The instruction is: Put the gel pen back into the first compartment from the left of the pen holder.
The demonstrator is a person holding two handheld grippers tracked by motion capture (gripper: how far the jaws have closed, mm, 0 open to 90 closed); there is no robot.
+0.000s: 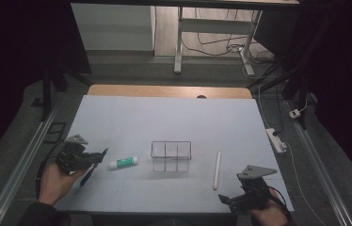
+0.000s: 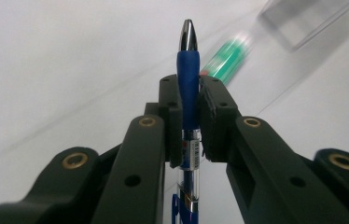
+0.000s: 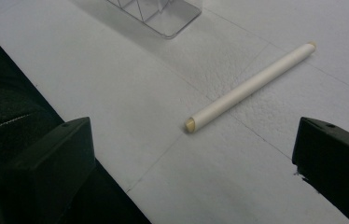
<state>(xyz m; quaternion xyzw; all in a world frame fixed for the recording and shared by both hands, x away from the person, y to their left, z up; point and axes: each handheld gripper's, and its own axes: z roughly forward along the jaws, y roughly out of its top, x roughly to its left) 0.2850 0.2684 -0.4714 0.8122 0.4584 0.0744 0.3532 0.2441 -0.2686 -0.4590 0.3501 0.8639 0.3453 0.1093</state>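
While the left tongs (image 1: 100,155) clamp a blue pen (image 2: 189,88) near the desk's (image 1: 132,117) left edge, a green glue stick (image 1: 123,163) lies just right of them. Next comes a clear divided box (image 1: 171,156), then a white stick (image 1: 217,170). At the near right corner, the right tongs (image 1: 226,200) gape wide with nothing between them.

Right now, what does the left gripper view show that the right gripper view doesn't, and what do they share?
Left gripper view alone: the left gripper with its jaws shut on a blue pen, and a blurred green glue stick behind. Right gripper view alone: a white stick lying flat on the table, with the right gripper open, jaws wide apart. Both: the clear plastic organizer and the white tabletop.
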